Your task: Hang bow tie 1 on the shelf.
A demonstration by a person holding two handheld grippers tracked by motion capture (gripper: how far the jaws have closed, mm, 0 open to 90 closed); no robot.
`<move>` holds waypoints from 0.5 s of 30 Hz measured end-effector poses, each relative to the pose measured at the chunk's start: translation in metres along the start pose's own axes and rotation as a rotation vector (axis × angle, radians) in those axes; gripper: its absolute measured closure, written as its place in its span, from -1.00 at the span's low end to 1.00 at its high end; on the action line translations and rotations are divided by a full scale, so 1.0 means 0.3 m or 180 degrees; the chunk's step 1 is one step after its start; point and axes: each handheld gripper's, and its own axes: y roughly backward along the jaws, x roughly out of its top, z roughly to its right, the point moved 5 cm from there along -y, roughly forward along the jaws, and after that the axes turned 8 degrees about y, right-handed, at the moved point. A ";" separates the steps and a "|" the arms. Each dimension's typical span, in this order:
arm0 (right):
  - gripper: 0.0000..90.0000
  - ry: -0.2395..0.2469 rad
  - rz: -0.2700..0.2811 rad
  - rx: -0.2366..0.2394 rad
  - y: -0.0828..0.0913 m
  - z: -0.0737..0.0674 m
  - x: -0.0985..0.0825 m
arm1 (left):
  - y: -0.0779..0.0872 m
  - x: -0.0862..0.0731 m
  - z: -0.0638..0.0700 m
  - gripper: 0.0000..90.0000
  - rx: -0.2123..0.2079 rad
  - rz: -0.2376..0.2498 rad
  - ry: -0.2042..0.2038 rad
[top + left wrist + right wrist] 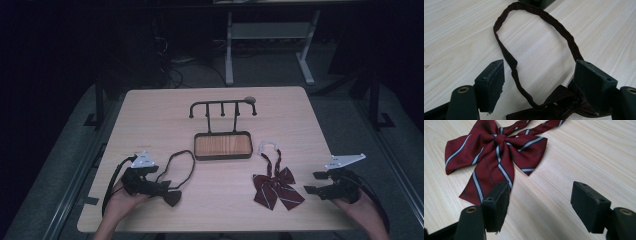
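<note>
Jaws of both grippers gape wide, holding nothing: left gripper (pixel 167 191) straddles the dark bow tie (pixel 554 105), lower left; striped bow tie (pixel 496 152) looks limp — pinch its knot.

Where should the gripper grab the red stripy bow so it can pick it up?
Probably the knot at the middle of the red striped bow, coming from above with the right gripper, whose open jaws sit nearest. The wings and tails lie flat on the table; the knot bunches up, giving something to pinch.
</note>
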 end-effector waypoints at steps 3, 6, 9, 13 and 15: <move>-0.31 -0.0014 -0.0019 0.0007 -0.003 -0.003 0.001 | 0.001 -0.002 -0.003 -0.44 0.0010 -0.0011 -0.0003; -0.31 0.0003 -0.0040 0.0026 -0.009 -0.007 0.003 | 0.005 0.000 -0.003 -0.44 0.0016 -0.0005 -0.0009; -0.31 0.0001 -0.0025 0.0033 -0.011 -0.011 0.006 | 0.008 0.001 -0.001 -0.44 0.0021 0.0020 -0.0015; -0.31 0.0049 -0.0003 0.0073 -0.011 -0.023 0.026 | 0.010 -0.004 0.000 -0.44 -0.0024 0.0039 0.0025; -0.29 0.0093 0.0011 0.0065 -0.006 -0.034 0.046 | 0.011 -0.004 0.000 -0.44 -0.0026 0.0040 0.0026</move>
